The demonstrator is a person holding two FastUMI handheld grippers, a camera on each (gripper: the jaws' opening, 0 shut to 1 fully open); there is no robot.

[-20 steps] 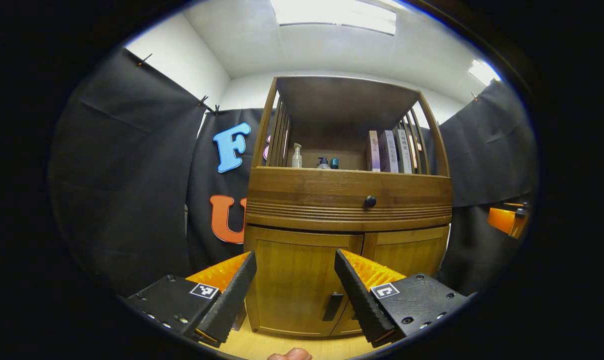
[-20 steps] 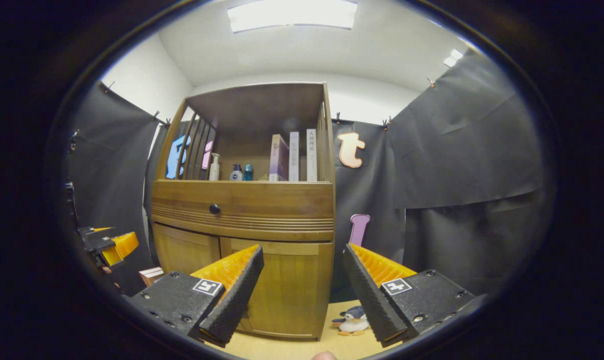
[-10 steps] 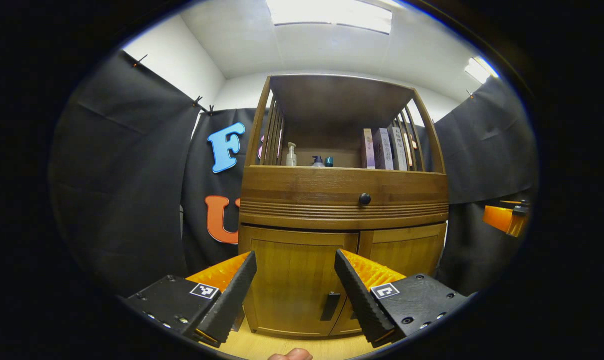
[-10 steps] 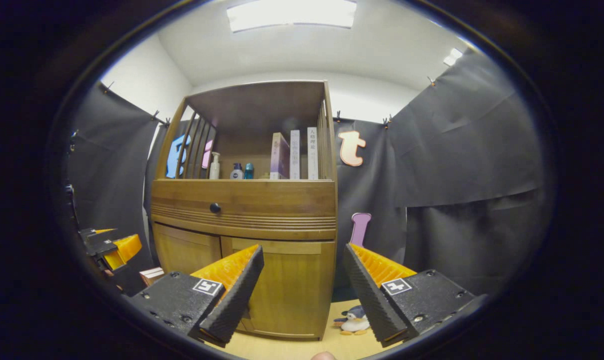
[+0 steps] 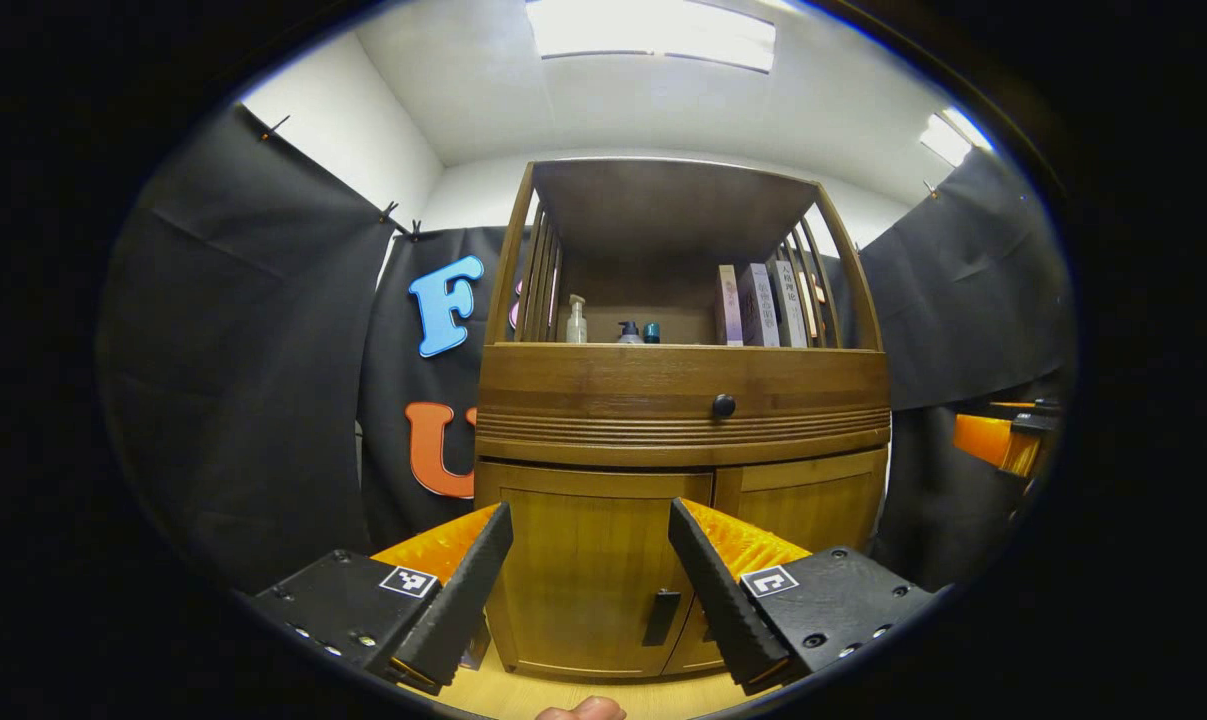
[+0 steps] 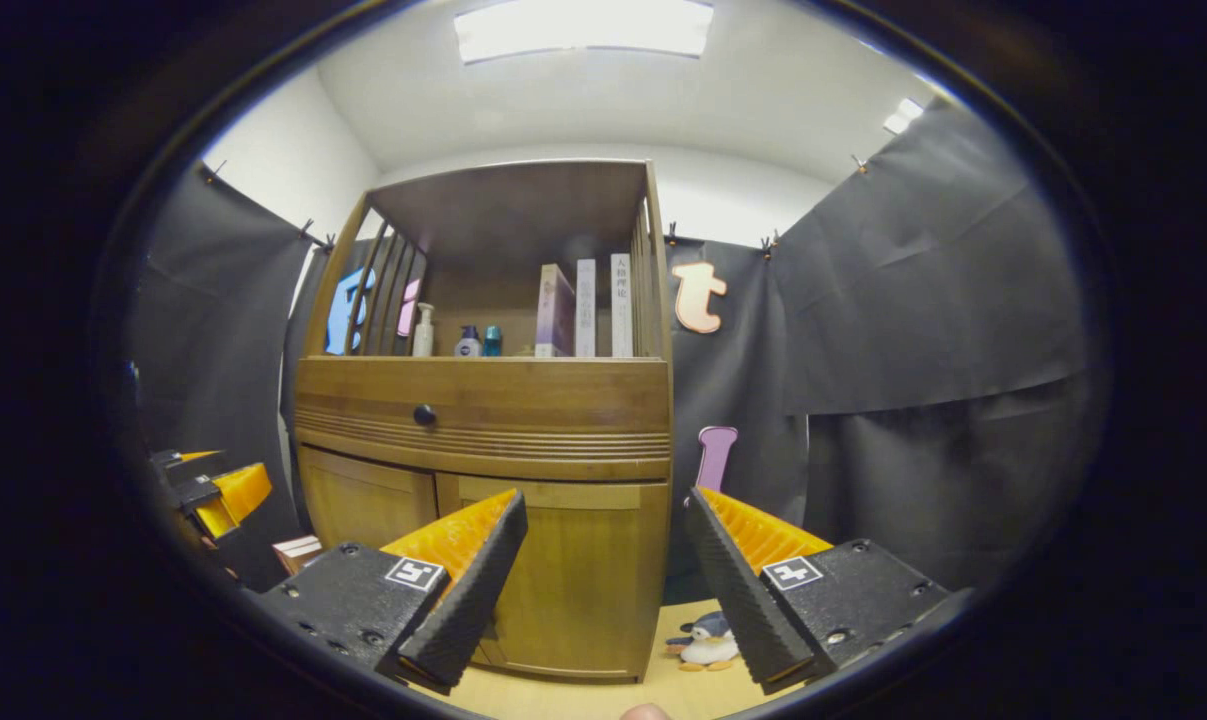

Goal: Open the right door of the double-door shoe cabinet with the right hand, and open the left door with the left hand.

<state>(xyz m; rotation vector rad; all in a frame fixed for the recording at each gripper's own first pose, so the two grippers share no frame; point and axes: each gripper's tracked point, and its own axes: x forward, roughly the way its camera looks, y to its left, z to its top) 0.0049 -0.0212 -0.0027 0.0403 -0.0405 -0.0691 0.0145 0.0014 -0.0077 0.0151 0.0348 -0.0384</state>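
Just ahead of left claw [image 5: 590, 590]: left door [image 5: 593, 570]

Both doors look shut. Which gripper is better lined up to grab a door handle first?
Left, probably. The left gripper is open and frames the left door's handle. The right gripper, also open, faces the right door near the cabinet's outer corner.
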